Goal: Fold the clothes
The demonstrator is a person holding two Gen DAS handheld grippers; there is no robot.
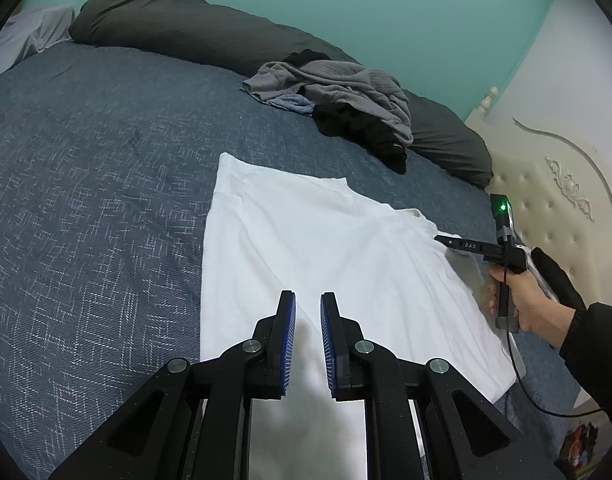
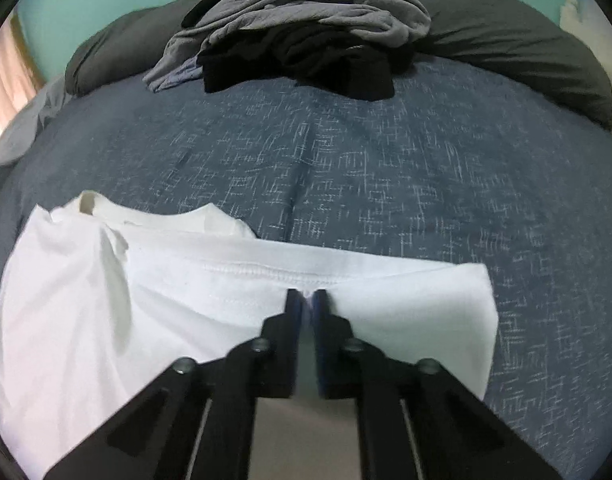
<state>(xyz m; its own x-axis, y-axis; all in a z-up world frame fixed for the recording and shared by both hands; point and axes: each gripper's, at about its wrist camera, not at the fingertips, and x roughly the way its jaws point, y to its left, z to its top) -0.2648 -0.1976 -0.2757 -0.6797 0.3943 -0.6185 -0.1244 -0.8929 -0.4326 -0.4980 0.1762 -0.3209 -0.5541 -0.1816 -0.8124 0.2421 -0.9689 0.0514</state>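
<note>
White tee (image 1: 306,248) lies spread on the blue patterned bedspread (image 1: 86,184), near side of the bed, w/ its right edge lifted off the cover. Right gripper (image 2: 308,294) has its fingers pressed together on a fold of that white fabric just below a stitched hem; a bit of cloth shows pinched btw the blue pads. From the left cam you can see the person's right hand (image 1: 521,300) wrapped round the handle, dark sleeve behind it, green light lit on the tool's top, cable trailing down off it. Left gripper (image 1: 307,300) hovers over the tee's near part, fingers apart w/ a clear gap, nothing btw them, shadow falling on the cloth under it. Farther back, a rumpled heap of grey, black and light-blue clothes (image 1: 345,96) sits well apart from the tee, against the long dark grey pillow (image 1: 178,24). Cream tufted headboard (image 1: 553,184) at the right; teal wall behind.
</note>
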